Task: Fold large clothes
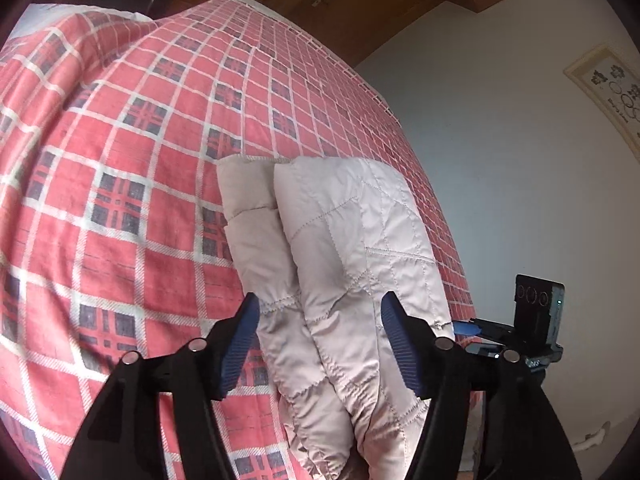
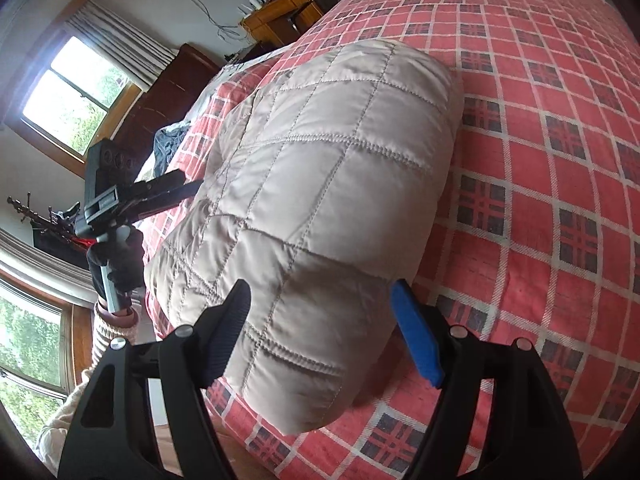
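Blue-padded fingers of the left gripper [image 1: 320, 308] stand spread to either side of a folded beige quilted jacket [image 1: 340, 248], clamping nothing. Beneath lies a bed covered in a red plaid blanket [image 1: 120, 160], the jacket bundled near its edge. Seen from the other side, the right gripper [image 2: 324, 300] is likewise spread wide around the jacket's end. A gloved hand [image 2: 116, 256] grips the opposite tool's handle.

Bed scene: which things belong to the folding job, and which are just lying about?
Job:
- jacket, beige, quilted, folded into a bundle
- left gripper, open around the bundle
- right gripper, open around the bundle
- bed, the work surface

Lying about:
- dark clothes at the bed's far edge
- desk
- picture
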The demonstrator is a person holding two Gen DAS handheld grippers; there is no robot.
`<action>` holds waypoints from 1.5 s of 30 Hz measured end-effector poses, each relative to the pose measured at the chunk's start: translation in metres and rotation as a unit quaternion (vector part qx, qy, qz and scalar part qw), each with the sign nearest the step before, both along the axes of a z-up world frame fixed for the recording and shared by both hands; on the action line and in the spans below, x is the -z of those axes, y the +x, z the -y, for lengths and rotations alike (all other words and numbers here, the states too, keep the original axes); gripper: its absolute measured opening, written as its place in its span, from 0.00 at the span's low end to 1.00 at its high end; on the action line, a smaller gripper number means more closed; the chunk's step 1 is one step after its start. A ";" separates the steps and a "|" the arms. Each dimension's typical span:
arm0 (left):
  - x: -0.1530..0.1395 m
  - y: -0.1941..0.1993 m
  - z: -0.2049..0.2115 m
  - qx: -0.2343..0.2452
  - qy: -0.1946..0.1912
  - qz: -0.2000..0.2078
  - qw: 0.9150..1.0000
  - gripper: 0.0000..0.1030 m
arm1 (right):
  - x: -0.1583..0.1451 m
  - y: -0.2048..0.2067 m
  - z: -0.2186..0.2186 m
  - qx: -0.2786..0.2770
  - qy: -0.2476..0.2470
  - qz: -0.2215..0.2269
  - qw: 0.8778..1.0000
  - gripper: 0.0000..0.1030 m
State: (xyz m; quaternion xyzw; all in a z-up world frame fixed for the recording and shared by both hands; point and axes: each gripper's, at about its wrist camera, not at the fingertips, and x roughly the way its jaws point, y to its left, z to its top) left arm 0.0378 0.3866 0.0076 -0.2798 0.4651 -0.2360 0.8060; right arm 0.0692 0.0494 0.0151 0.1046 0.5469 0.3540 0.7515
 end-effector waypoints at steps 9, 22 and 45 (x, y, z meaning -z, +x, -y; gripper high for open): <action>0.026 0.002 0.010 0.039 -0.028 -0.009 0.999 0.74 | 0.023 0.014 0.006 0.007 0.040 -0.041 0.998 0.72; 0.061 0.008 0.052 0.082 -0.080 -0.016 0.993 0.92 | 0.071 0.032 0.002 0.003 0.117 -0.096 0.988 0.94; -0.018 0.030 0.172 0.139 -0.064 0.093 0.984 0.47 | -0.004 0.027 0.110 0.058 0.105 0.040 0.992 0.53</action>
